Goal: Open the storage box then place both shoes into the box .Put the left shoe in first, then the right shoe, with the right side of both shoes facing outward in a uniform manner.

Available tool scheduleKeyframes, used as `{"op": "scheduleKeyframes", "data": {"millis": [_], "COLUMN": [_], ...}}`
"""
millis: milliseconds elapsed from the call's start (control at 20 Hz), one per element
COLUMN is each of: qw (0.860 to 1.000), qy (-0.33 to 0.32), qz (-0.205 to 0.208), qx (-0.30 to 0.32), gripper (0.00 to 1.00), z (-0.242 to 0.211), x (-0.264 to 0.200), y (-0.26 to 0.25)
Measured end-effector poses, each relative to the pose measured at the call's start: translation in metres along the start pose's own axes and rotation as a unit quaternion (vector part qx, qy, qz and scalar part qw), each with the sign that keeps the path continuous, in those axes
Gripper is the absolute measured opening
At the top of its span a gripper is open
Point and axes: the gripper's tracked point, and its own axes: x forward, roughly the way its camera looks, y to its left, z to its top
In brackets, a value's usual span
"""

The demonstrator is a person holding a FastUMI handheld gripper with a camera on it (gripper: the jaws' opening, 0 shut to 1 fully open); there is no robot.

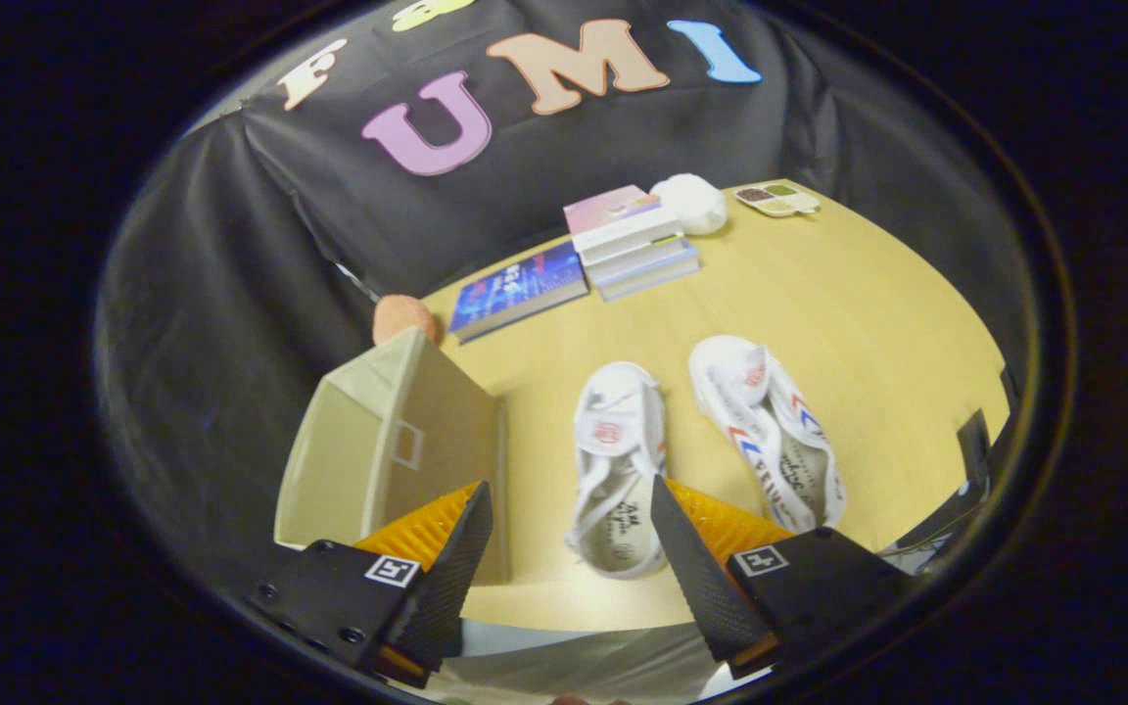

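A beige storage box [393, 446] stands on the yellow table [877, 323], just ahead of my left finger; its lid is raised and the pale inside shows on its left side. Two white shoes lie side by side to the right of it. The left shoe [615, 460] lies ahead of the gap between my fingers, its heel end close to the right fingertip. The right shoe [768, 431], with red and blue marks, lies beyond the right finger. My gripper [572, 514] hangs above the table, open, with nothing between its fingers.
Beyond the shoes lie a blue book [520, 289] and a stack of books [633, 245]. A white fluffy thing [691, 203] and a small divided tray [777, 199] sit at the far edge. An orange round thing [402, 315] rests behind the box.
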Motion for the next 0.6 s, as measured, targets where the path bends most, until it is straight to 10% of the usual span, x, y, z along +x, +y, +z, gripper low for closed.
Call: {"op": "scheduleKeyframes", "data": {"millis": [350, 600], "qw": [0.992, 0.991], "qy": [0.054, 0.066], "qz": [-0.075, -0.088], "qx": [-0.084, -0.074], "gripper": [0.98, 0.69], "z": [-0.033, -0.018], "x": [0.059, 0.099], "y": [-0.05, -0.049]}}
